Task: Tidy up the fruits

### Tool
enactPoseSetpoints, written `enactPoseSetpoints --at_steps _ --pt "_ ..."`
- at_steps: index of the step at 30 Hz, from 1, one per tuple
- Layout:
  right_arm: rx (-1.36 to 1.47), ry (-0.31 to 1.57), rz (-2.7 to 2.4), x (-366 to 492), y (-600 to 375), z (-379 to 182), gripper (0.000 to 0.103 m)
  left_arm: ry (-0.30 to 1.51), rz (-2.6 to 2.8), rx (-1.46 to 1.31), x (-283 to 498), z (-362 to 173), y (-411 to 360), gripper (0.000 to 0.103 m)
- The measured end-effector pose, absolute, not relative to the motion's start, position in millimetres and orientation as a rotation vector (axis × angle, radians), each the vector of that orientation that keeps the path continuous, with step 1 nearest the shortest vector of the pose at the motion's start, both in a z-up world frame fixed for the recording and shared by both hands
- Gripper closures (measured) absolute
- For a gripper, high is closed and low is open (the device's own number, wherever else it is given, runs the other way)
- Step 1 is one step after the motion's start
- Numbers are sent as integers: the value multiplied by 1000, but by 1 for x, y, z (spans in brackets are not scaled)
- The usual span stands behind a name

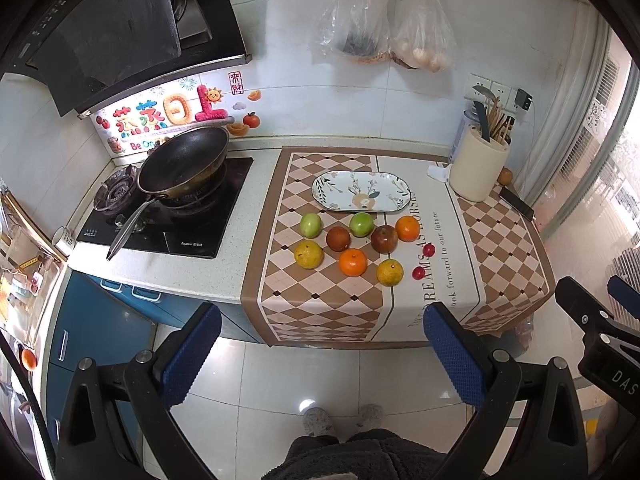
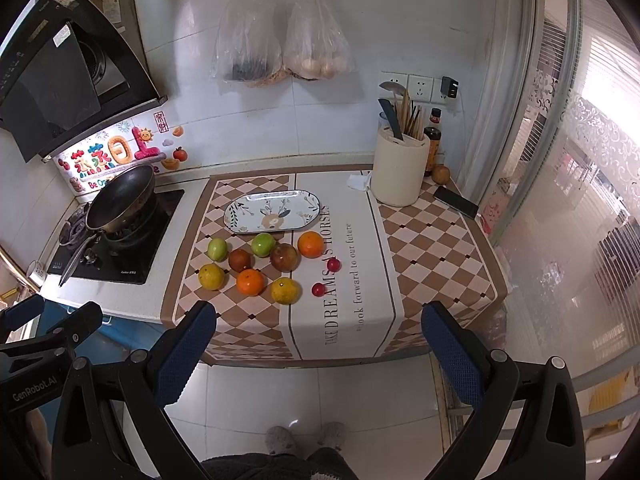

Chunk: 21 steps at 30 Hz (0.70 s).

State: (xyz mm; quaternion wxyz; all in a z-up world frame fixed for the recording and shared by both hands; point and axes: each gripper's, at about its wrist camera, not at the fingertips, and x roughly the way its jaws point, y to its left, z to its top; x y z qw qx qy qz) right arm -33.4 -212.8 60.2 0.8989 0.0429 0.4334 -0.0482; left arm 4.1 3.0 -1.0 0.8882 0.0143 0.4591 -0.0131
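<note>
The checkered cloth (image 1: 320,304) covers the counter, well ahead of both grippers, which hang over the floor. The left gripper (image 1: 322,344) and right gripper (image 2: 318,340) each stand wide open, holding nothing. The oval patterned plate (image 2: 248,206) lies bare behind the fruits. Oranges (image 2: 250,282), green apples (image 2: 263,245) and two small red fruits (image 2: 318,289) sit clustered just before it.
</note>
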Motion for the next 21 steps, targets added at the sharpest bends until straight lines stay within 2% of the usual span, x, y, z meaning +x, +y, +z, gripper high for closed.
enactPoseSetpoints --at_steps 11,17,21 --pt "127 884 -65 -13 -234 60 0 946 -17 22 15 4 0 0" --pt "160 829 -34 11 -246 29 0 858 103 45 35 -4 -7 0" --pt "183 895 56 49 -245 -14 0 835 230 74 59 -23 2 0"
